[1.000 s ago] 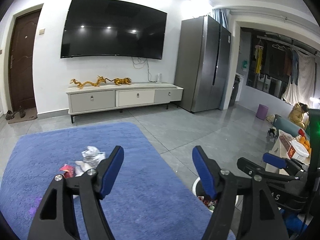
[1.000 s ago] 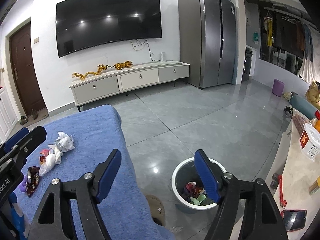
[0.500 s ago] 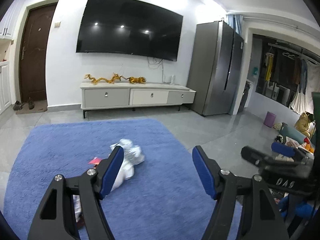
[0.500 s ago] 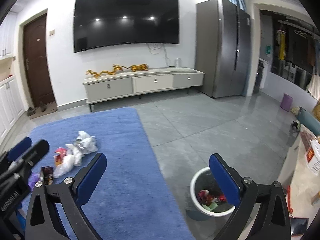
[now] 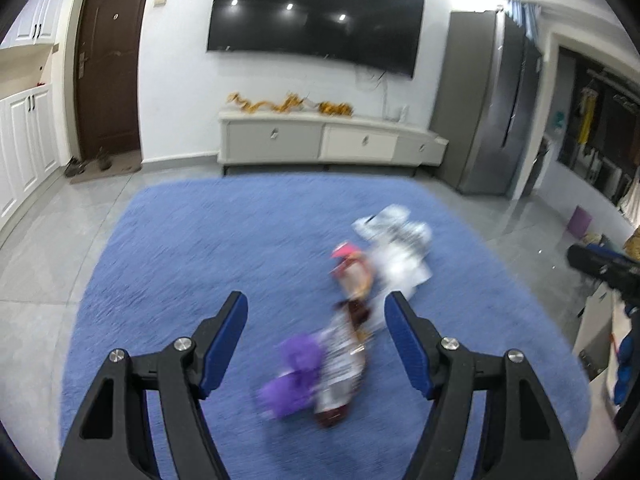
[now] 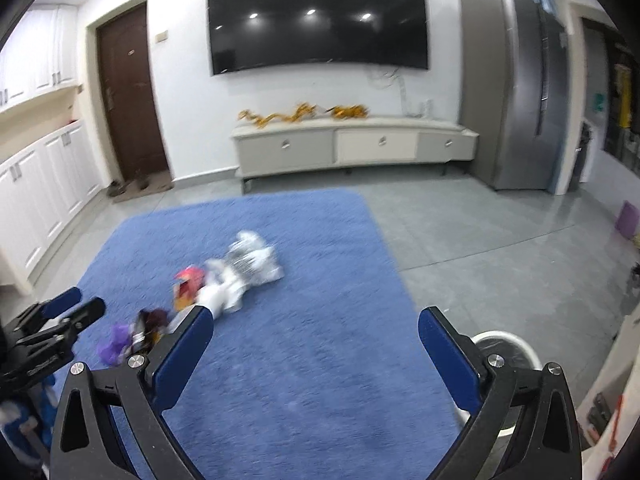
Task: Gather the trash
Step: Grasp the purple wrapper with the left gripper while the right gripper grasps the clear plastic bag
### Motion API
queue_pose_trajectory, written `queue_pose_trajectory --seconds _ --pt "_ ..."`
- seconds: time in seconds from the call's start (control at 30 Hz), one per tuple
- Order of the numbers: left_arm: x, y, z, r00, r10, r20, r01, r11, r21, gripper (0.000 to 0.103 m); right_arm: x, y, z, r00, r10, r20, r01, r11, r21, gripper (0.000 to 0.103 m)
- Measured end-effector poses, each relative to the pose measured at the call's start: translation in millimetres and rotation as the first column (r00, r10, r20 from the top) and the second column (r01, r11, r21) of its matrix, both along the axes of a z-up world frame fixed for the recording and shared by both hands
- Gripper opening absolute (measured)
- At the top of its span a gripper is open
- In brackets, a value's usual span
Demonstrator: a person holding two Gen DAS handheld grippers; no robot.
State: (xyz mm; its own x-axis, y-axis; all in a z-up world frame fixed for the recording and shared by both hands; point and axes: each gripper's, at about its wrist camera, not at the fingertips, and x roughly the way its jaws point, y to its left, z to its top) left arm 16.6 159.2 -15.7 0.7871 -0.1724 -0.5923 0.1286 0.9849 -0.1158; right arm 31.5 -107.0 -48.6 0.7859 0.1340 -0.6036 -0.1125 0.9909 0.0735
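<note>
While both your left tongs [image 5: 316, 326] and right tongs [image 6: 316, 334] gaped empty, the wrappers [image 5: 340, 344] lay clumped, seemingly, on the rug [image 5: 200, 248]; a hasty pinch risked snagging pile.

blue rug [image 5: 240, 248] on grey floor | wall TV [image 5: 316, 16] | low cabinet [image 5: 328, 140] | fridge [image 6: 516, 84] | brown door [image 5: 108, 64]
</note>
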Motion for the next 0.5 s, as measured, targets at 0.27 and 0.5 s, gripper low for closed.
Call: queue_pose_trajectory --seconds 0.27,0.5 --pt "14.1 15.7 -36.1 0.989 -0.08 -0.121 0.078 0.997 -0.019 0.063 18.6 37.3 -21.8 0.981 0.171 -0.093 -0.161 0.981 0.11 0.081" --pt "27.4 8.7 -54.0 0.974 -0.134 -0.185 0.125 0.99 -0.062 0.038 46.3 45.6 -36.6 0.967 0.205 -0.153 -0.18 0.97 0.165 0.06"
